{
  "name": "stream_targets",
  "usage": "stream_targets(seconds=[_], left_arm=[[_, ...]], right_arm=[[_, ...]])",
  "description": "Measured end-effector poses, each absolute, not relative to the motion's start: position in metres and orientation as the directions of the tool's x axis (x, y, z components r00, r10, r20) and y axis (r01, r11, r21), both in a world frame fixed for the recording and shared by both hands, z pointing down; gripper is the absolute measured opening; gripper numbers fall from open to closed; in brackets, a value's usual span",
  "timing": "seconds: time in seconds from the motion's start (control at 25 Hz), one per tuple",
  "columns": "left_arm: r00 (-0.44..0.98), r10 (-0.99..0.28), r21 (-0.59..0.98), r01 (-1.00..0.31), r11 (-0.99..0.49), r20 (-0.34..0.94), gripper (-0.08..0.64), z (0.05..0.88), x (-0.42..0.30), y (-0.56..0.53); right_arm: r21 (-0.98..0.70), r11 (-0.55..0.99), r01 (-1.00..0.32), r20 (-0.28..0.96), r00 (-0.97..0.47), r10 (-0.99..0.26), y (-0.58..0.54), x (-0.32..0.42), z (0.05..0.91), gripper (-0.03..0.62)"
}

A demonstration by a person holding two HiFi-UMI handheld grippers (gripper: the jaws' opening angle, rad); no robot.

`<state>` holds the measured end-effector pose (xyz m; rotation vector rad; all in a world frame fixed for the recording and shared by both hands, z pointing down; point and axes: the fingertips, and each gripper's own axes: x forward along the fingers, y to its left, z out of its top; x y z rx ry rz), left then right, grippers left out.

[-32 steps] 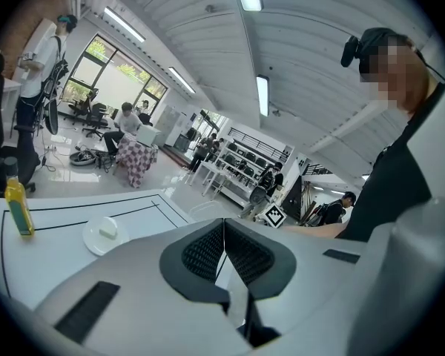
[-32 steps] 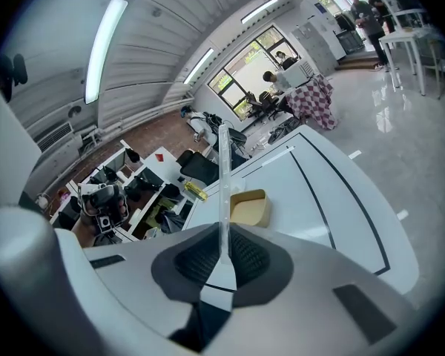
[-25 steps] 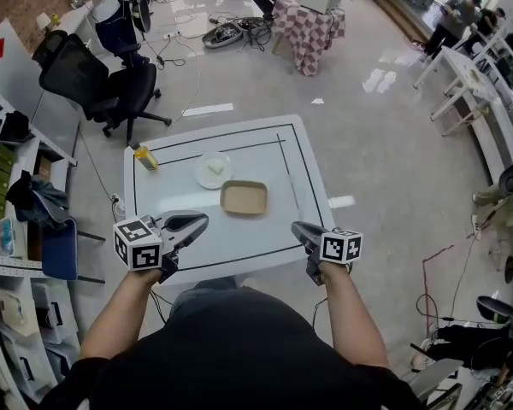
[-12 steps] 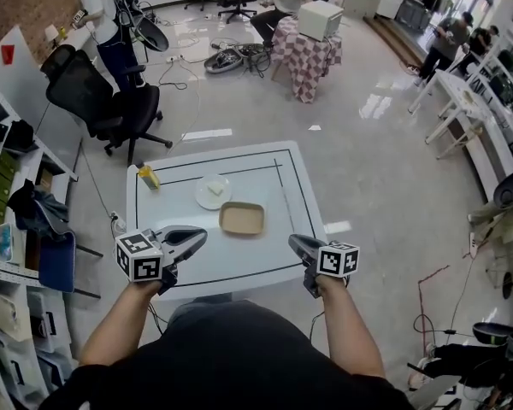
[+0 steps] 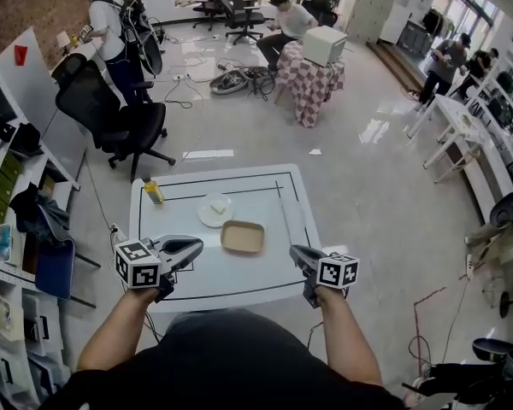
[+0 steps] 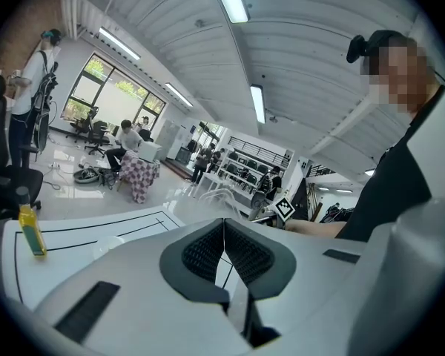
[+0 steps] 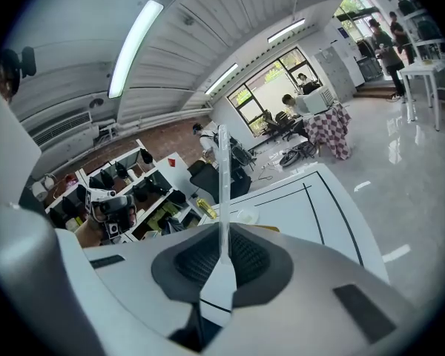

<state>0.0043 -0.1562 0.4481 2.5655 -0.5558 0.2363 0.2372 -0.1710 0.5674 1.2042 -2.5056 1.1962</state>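
My left gripper (image 5: 192, 244) hovers over the front left edge of the white table (image 5: 265, 276), shut, with nothing between its jaws (image 6: 224, 232). At the front right, my right gripper (image 5: 297, 252) is shut on a long clear plastic stick (image 7: 223, 191) that points forward and up. Between and beyond the two grippers lies a tan tray (image 5: 243, 237). Behind it is a white plate (image 5: 215, 209) with a small pale piece on it. A yellow bottle (image 5: 154, 192) stands at the far left corner and shows in the left gripper view too (image 6: 31, 228).
A black office chair (image 5: 111, 109) stands beyond the table, with shelves (image 5: 8, 186) along the left wall. A table in a checked cloth (image 5: 316, 67) and several people are farther back. White tables (image 5: 462, 118) stand at the right.
The head view has pulled back, so the table looks smaller and farther. Both gripper views now sit lower against the table, with more room above. Both grippers keep their grip states.
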Motion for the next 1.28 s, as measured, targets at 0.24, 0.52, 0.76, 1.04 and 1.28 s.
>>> stream_targets(seconds=[0.24,0.52,0.76,1.04,1.28], left_arm=[[0.896,-0.358,0.428,-0.441,-0.789,0.264,0.023,0.442,-0.004,-0.158],[0.897,-0.345,0.438,-0.437,-0.785,0.276,0.023,0.452,-0.002,-0.152],[0.898,-0.343,0.437,-0.435,-0.787,0.278,0.023,0.450,-0.005,-0.156],[0.899,-0.346,0.437,-0.435,-0.787,0.270,0.023,0.451,-0.010,-0.157],[0.900,-0.345,0.441,-0.433,-0.786,0.268,0.023,0.450,-0.018,-0.158]], right_arm=[[-0.601,0.377,-0.705,0.400,-0.673,-0.622,-0.172,0.239,0.555,0.046],[-0.586,0.373,-0.720,0.395,-0.655,-0.643,-0.170,0.250,0.551,0.046],[-0.584,0.370,-0.723,0.387,-0.649,-0.655,-0.174,0.249,0.545,0.046],[-0.581,0.373,-0.723,0.384,-0.648,-0.658,-0.175,0.242,0.545,0.046],[-0.583,0.362,-0.727,0.385,-0.640,-0.665,-0.175,0.237,0.544,0.046]])
